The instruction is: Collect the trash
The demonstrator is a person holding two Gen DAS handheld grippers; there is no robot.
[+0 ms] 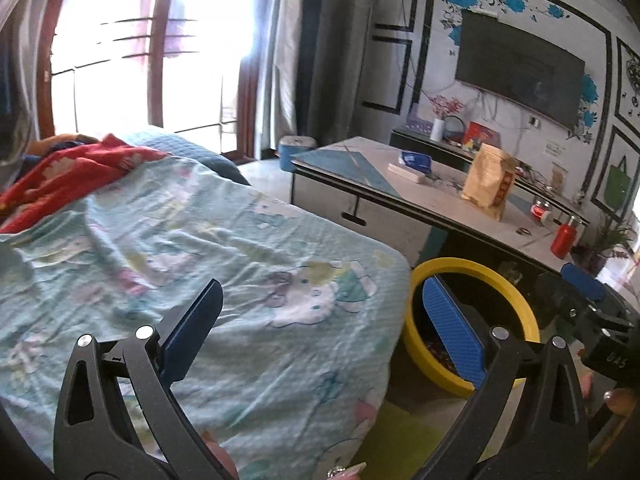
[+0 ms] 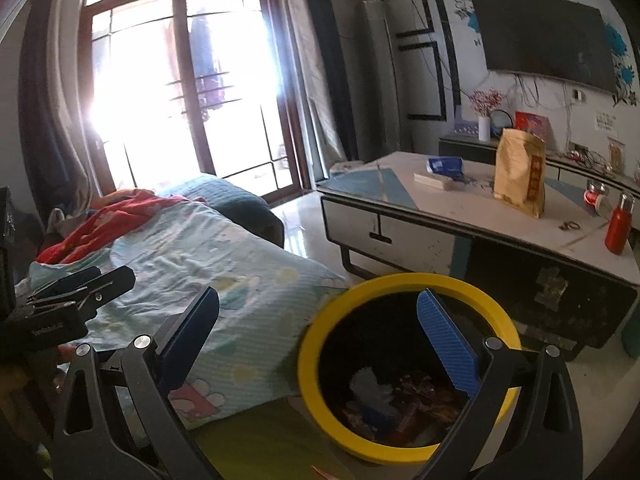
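Left gripper (image 1: pixel 322 326): fingers spread apart, empty, above the bed (image 1: pixel 224 240). Right gripper (image 2: pixel 320 340): fingers spread apart, empty, over the yellow-rimmed bin (image 2: pixel 404 384) on the floor, which contains trash (image 2: pixel 400 400).

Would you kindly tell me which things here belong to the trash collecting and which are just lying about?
Job: yellow-rimmed bin holding trash; left gripper and right gripper, both open and empty.
Lying about: gold bag, red bottle, blue packet, red blanket.
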